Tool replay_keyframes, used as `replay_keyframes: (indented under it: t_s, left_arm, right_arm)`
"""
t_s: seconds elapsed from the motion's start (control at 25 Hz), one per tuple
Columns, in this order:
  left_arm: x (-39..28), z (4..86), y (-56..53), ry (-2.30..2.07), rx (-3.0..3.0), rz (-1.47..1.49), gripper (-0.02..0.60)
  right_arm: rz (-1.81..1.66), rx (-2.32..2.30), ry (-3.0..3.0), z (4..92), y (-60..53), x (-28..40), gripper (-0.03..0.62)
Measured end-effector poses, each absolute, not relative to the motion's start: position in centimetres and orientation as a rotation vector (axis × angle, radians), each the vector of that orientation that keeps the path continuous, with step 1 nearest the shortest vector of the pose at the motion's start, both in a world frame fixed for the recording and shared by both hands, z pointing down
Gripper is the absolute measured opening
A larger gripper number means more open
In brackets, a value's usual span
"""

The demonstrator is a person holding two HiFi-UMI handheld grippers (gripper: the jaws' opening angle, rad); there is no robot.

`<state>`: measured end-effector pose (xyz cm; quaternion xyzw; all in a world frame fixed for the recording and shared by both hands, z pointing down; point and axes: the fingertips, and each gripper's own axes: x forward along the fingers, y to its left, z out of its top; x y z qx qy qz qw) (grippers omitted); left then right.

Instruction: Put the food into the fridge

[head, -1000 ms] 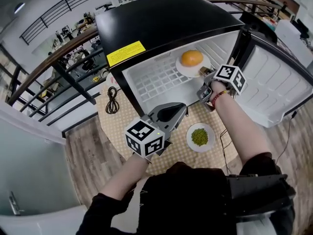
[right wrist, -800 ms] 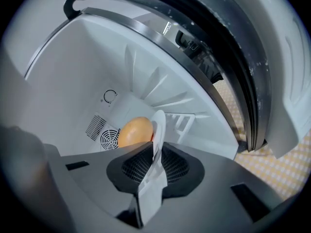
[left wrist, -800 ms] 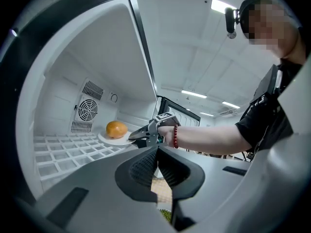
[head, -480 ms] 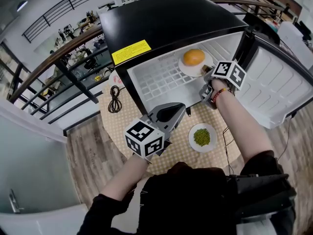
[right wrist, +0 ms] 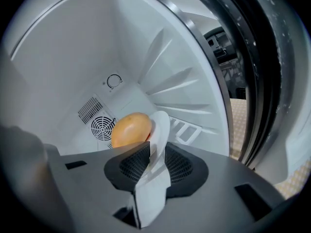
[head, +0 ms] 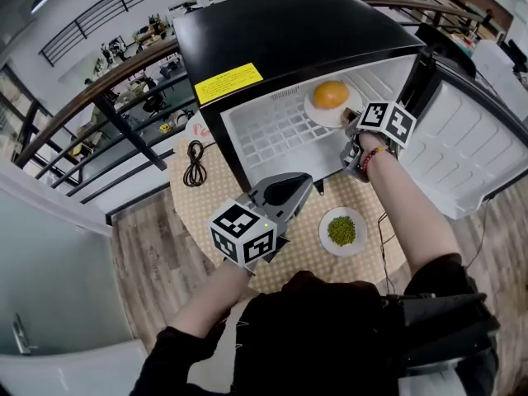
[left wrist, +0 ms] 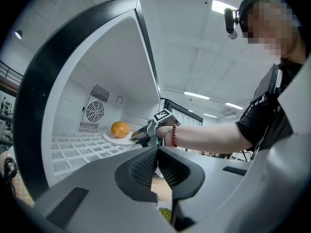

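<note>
A round orange food (head: 331,94) lies on a white plate (head: 318,112) on the wire shelf inside the open black fridge (head: 289,23). My right gripper (head: 351,126) is at the plate's near rim, just inside the fridge mouth. In the right gripper view the plate (right wrist: 160,130) stands between the pads of the right gripper (right wrist: 156,157) with the orange food (right wrist: 130,129) behind it; the jaws are opening. My left gripper (head: 285,195) hovers over the table in front of the fridge, shut and empty. A second plate with green food (head: 341,231) sits on the table.
The fridge door (head: 462,147) hangs open at the right. A black cable (head: 195,162) lies on the woven table mat (head: 206,205) left of the fridge. The shelf's left part (head: 264,134) is bare. A railing runs behind the table.
The plate with the orange food and my right gripper have shifted slightly deeper into the fridge. The left gripper has stayed in place.
</note>
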<state>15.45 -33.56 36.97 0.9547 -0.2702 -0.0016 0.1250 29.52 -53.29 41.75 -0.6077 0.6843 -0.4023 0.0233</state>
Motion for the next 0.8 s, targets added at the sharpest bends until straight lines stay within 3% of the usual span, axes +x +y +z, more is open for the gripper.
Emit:
replay_keyframes:
  t_s: [0.56, 0.8]
  left_arm:
    - [15.54, 37.29, -33.25, -0.781, 2.780, 0.006, 0.014]
    - [15.70, 37.29, -33.24, -0.778, 2.780, 0.005, 0.012]
  right_arm:
    - [-0.984, -2.044, 2.356, 41.58, -53.50, 29.49, 0.155]
    - [-0.954, -2.058, 2.372, 41.58, -53.54, 29.40, 0.155]
